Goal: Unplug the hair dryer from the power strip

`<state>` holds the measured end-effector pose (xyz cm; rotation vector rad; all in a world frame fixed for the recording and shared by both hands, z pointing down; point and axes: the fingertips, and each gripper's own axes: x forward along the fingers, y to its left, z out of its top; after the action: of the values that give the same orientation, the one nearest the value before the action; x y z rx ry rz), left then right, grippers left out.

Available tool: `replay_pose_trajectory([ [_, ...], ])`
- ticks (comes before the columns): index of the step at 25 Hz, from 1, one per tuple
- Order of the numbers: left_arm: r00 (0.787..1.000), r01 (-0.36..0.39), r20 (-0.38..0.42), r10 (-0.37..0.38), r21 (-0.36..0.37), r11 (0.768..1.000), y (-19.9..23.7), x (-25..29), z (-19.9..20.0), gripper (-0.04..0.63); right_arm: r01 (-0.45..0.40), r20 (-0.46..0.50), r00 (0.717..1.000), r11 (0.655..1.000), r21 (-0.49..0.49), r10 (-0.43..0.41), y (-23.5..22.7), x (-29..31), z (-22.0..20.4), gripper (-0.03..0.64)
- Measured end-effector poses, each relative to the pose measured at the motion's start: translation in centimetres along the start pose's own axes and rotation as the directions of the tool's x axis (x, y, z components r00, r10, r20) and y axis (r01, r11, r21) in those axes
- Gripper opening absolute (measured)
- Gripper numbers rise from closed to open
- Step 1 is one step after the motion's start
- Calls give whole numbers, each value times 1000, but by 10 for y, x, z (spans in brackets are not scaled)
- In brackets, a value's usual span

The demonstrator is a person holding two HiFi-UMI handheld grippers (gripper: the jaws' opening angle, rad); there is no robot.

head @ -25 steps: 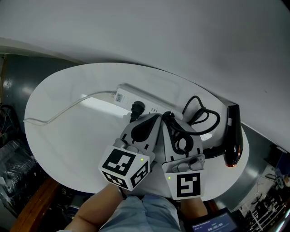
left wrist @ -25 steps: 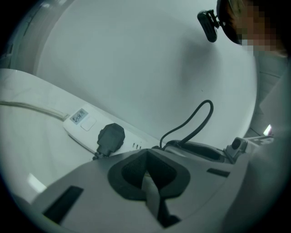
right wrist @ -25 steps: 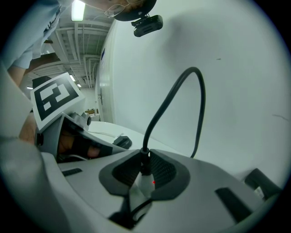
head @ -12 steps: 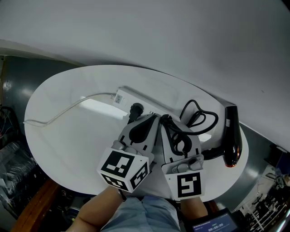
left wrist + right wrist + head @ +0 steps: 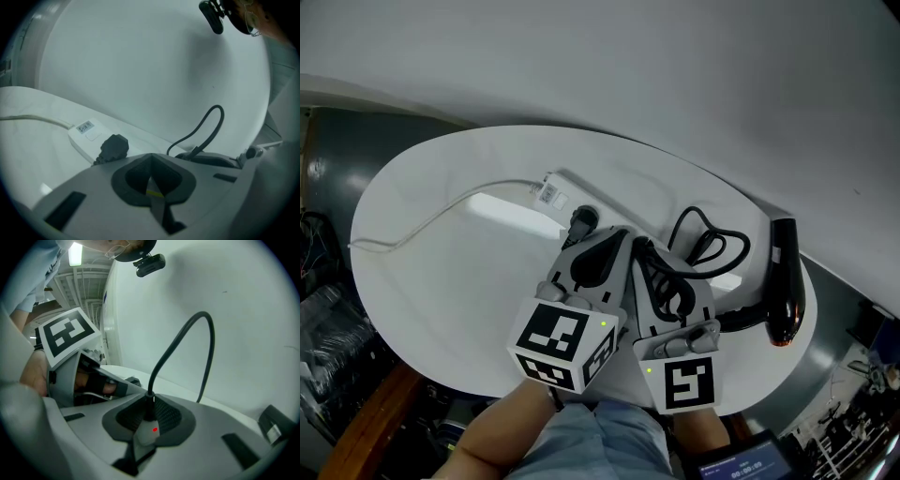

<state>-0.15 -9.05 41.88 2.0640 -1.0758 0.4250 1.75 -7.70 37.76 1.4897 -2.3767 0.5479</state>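
A white power strip lies on the round white table. A black plug sits in it. The black hair dryer rests at the table's right edge, and its black cord loops back toward the grippers. My left gripper is shut, just short of the plug and to its right, with nothing visibly held. My right gripper is shut on the cord, which rises from between its jaws.
The strip's white cable trails left across the table to its edge. A pale wall stands close behind the table. Dark clutter lies on the floor at the left. The left gripper's marker cube shows beside the right one.
The left gripper has rolled slightly. Both grippers keep their places, and the plug stays in the strip.
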Motion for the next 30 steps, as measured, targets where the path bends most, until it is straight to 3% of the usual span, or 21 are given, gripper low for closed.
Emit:
replay_pose_trajectory([
  [5,1000,-3,-3,3,36,999,6,4,1,-5,-57,183,981,998,-3,57,9,-25,64,51],
  [17,999,20,34,-20,8,1000,11,4,0,-3,38,166,986,999,-8,-36,-4,-46,58,51],
  [22,998,51,47,-51,-10,999,3,10,1,-3,28,49,998,1000,-2,-28,-24,-36,15,55],
  [24,996,62,60,-62,-8,998,-3,5,1,-3,53,-2,999,998,28,-53,-29,-32,-1,91],
  [26,995,73,73,-73,2,997,-9,-3,4,-3,74,-37,997,996,50,-72,-33,-33,-12,189],
  [30,990,93,104,-96,33,995,-23,-14,14,-3,109,-27,994,991,78,-107,-41,-45,-14,206],
])
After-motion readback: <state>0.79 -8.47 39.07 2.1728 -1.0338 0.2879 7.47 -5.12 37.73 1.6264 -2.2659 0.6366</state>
